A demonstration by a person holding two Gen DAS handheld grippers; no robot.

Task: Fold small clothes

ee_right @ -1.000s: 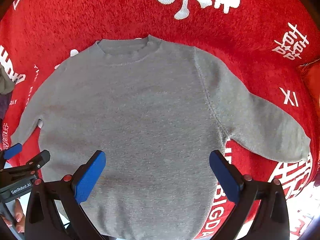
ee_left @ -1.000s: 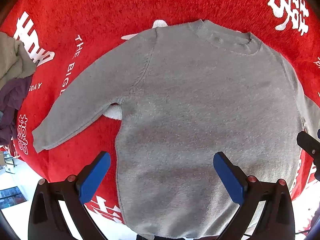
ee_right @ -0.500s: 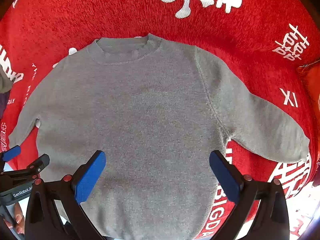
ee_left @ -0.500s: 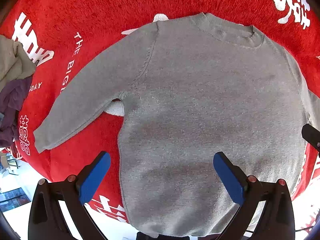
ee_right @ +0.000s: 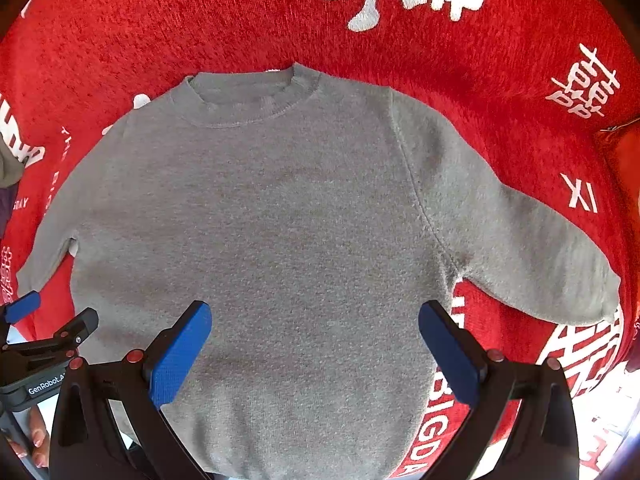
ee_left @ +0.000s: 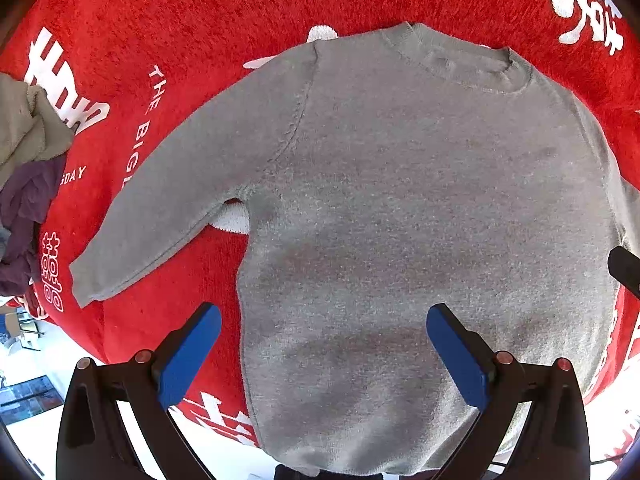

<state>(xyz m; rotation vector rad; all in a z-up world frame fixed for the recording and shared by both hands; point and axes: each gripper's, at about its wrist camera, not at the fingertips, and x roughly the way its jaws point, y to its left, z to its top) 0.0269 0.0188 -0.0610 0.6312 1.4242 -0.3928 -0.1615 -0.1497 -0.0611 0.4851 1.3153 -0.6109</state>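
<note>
The red blanket with white printed characters and lettering covers the whole work surface and fills both views out to the fisheye edge.

The grey sweater lies flat and face up on the blanket, collar toward 12 o'clock and hem toward 6 o'clock. In the left wrist view its body occupies the centre and the 3 o'clock side; 1 sleeve runs out toward 8 o'clock, its cuff resting on the blanket. In the right wrist view the sweater is centred, with the other sleeve extending toward 4 o'clock. Both sleeves are spread away from the body and no part is folded over.

The left gripper is released, its 2 blue pads spread wide. It sits above the lower part of the sweater, the pad at 7 o'clock over bare blanket just beside the side seam, the pad at 5 o'clock over the fabric. The pictures do not show whether either pad touches.

The right gripper is likewise released, both pads wide apart over the sweater's lower body and holding nothing.

A pile of clothes, grey-green over purple, lies on the blanket at 9 o'clock in the left wrist view, well apart from the sweater.

A fingertip shows at 8 o'clock in the right wrist view, beneath the left gripper's body.
</note>
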